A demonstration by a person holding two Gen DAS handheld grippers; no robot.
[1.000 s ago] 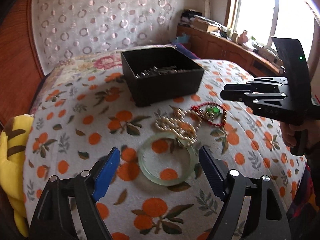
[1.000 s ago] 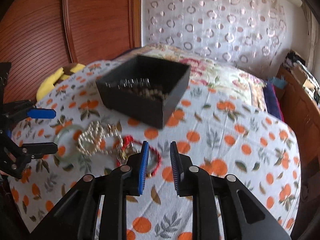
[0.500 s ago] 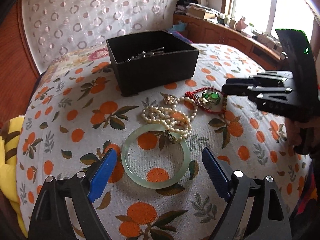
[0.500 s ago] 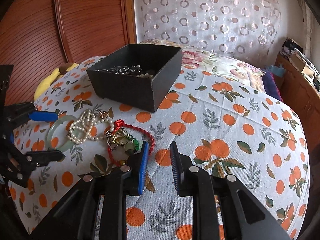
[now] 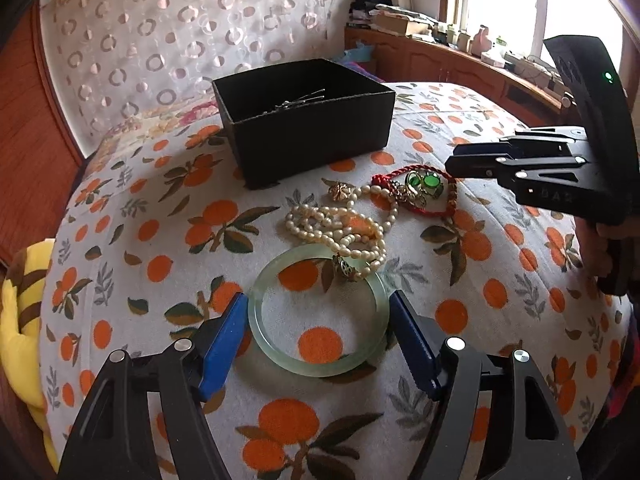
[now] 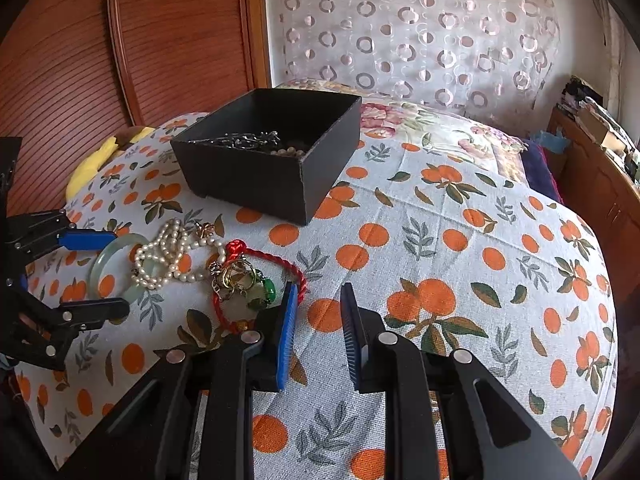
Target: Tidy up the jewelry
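A pale green jade bangle (image 5: 320, 312) lies on the orange-print bedspread. My left gripper (image 5: 318, 322) is open, its blue pads on either side of the bangle, close to its rim. A pearl necklace (image 5: 340, 232) lies over the bangle's far edge. A red cord bracelet with green charms (image 5: 420, 188) lies beyond it. A black box (image 5: 304, 120) holding jewelry stands behind. My right gripper (image 6: 318, 320) is open a little and empty, beside the red bracelet (image 6: 256, 284). The bangle (image 6: 116, 264), the pearls (image 6: 168, 256) and the box (image 6: 268, 152) also show in the right wrist view.
A yellow plush toy (image 5: 20, 320) lies at the bed's left edge. A wooden headboard (image 6: 120, 60) and a lace pillow (image 6: 420, 32) stand behind the box. A wooden cabinet with clutter (image 5: 460, 56) runs under the window at right.
My left gripper has moved forward and down so its pads now flank the bangle, and the jaws have narrowed. My right gripper has lowered toward the red bracelet.
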